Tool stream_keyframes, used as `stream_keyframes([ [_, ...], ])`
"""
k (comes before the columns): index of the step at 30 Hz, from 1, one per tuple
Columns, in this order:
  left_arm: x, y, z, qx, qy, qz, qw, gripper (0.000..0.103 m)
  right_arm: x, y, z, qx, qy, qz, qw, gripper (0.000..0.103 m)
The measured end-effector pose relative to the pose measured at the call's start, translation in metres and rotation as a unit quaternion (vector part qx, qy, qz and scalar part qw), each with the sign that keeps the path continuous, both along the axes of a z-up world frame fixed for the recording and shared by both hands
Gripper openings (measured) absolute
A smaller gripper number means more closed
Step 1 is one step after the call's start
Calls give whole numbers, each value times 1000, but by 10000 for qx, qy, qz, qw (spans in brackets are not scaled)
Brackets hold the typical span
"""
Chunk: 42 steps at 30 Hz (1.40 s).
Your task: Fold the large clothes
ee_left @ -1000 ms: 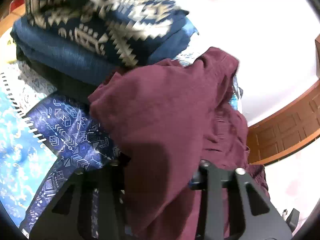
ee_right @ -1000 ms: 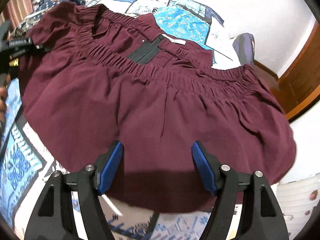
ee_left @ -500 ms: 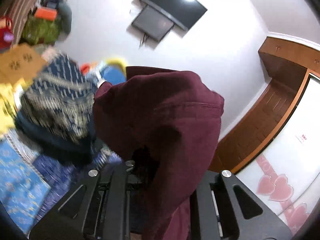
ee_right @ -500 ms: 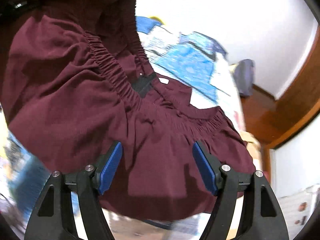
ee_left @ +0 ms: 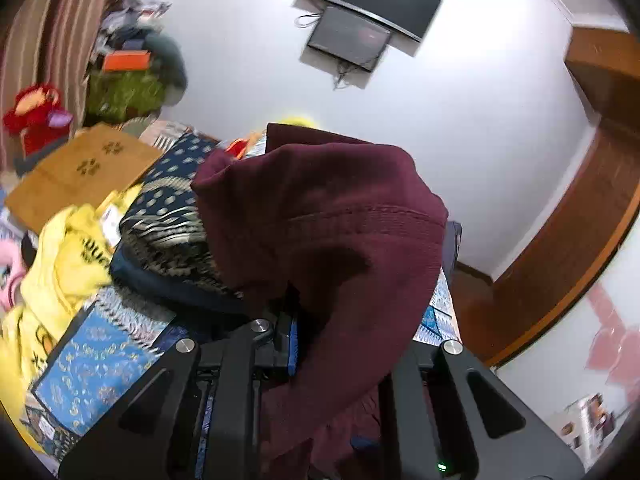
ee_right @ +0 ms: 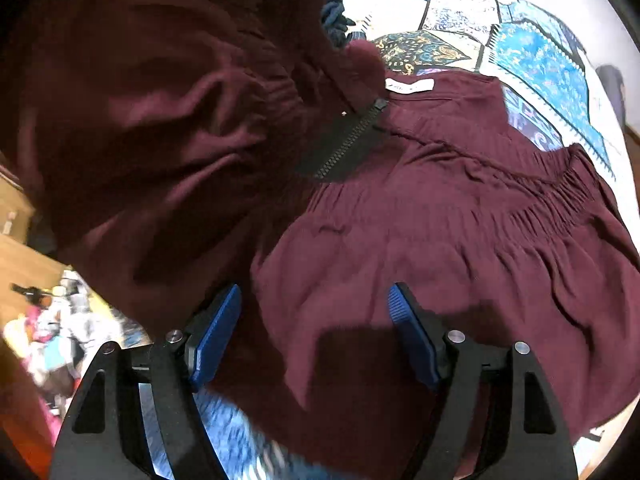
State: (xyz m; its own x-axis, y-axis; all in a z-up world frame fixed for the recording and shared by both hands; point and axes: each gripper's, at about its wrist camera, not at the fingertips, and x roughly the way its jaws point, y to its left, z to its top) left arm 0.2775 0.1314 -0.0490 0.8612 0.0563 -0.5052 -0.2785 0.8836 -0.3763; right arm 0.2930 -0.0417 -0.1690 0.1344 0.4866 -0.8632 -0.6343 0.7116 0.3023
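While the left claw point(ee_left: 332, 344) grips a raised fold of the maroon garment point(ee_right: 460, 232), hiding the folded stack point(ee_left: 168, 240) behind, the right claw point(ee_right: 312, 336) hovers wide above cloth spread on the patchwork bed point(ee_right: 536, 52).

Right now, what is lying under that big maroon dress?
Under the maroon dress lies a blue patterned bedspread, showing past its top and right edges. Whatever sits directly beneath the cloth is covered.
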Motion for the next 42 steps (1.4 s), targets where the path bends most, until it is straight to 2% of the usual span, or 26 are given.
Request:
stream_keyframes([
  [4,36,-51,12,266,22,-502,9984,14,3,-54,26,226,-218,-439,9985,73],
  [6,54,-90,13,410,34,-846,9956,14,1,-97,39,336,-407,-922,9943,73],
  [9,73,-140,0,587,249,-1403,9881,14,9,-159,45,617,-389,-1586,9846,73],
  [10,79,-157,-12,633,451,-1598,9841,14,13,-172,46,611,-356,-1785,9814,73],
  [12,88,-181,-40,718,948,-1925,9741,14,15,-209,42,381,-293,-2263,9729,73],
  [14,91,-205,-83,906,1706,-2352,9526,14,15,-233,38,192,-286,-2486,9680,73],
  [16,85,-219,-109,1127,2071,-2626,9357,16,11,-252,35,80,-276,-2661,9635,73],
  [18,71,-229,-120,1473,2109,-2725,9271,18,6,-260,34,40,-279,-2751,9610,73],
  [19,60,-233,-121,1795,2032,-2774,9217,22,1,-261,37,42,-287,-2766,9606,73],
  [20,53,-235,-119,1943,2008,-2840,9172,30,1,-261,37,51,-298,-2780,9601,73],
  [21,47,-234,-118,1929,2018,-2963,9134,36,2,-259,39,78,-315,-2791,9597,73],
  [23,39,-228,-114,1562,2063,-3324,9070,65,6,-255,45,189,-365,-2774,9599,73],
  [24,30,-231,-104,1388,2045,-3457,9052,68,9,-254,50,225,-416,-2754,9602,73],
  [25,25,-226,-97,1312,2001,-3482,9064,70,7,-252,54,250,-489,-2723,9607,73],
  [27,16,-217,-84,1339,1869,-3334,9143,70,-1,-241,73,351,-751,-2511,9644,73],
  [31,-4,-180,-55,1450,1441,-2810,9377,80,-9,-203,98,424,-1193,-1953,9725,73],
  [36,-8,-122,-33,1539,1217,-2192,9558,84,-4,-161,108,610,-1311,-1628,9760,73],
  [39,5,-86,-43,1351,1343,-1810,9649,88,6,-141,100,642,-1242,-1464,9793,73],
  [42,18,-67,-73,1095,1748,-1650,9645,88,18,-131,81,288,-1166,-1561,9804,73],
])
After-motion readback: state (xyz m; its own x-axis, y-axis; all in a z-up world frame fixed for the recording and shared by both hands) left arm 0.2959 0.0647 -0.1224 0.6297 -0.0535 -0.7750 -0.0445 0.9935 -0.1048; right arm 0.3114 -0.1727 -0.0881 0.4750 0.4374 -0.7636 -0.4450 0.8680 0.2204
